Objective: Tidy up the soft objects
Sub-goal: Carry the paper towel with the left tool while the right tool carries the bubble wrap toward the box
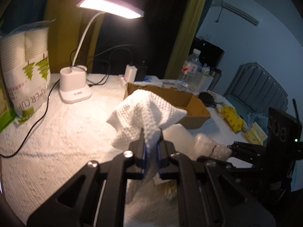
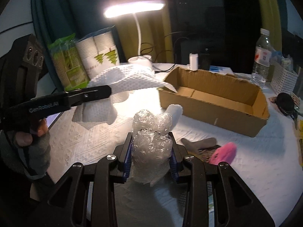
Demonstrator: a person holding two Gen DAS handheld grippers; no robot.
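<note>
My left gripper (image 1: pixel 151 133) is shut on a white waffle-textured cloth (image 1: pixel 144 109) and holds it above the table, near the left end of an open cardboard box (image 1: pixel 191 104). In the right wrist view the left gripper (image 2: pixel 108 90) shows holding the cloth (image 2: pixel 128 78) in the air left of the box (image 2: pixel 217 102). My right gripper (image 2: pixel 151 141) is shut on a wad of clear bubble wrap (image 2: pixel 151 132), low over the table in front of the box. The right gripper (image 1: pixel 230 148) with the bubble wrap (image 1: pixel 214 146) also shows in the left wrist view.
A lit desk lamp (image 1: pixel 74 87) and a bag of paper cups (image 1: pixel 26 66) stand at the back left. A water bottle (image 2: pixel 262 58) and white basket (image 2: pixel 284 79) stand behind the box. A pink plush (image 2: pixel 225 152), grey fabric item (image 2: pixel 198 143) and white foam piece (image 2: pixel 176 111) lie on the white tablecloth (image 1: pixel 66 132).
</note>
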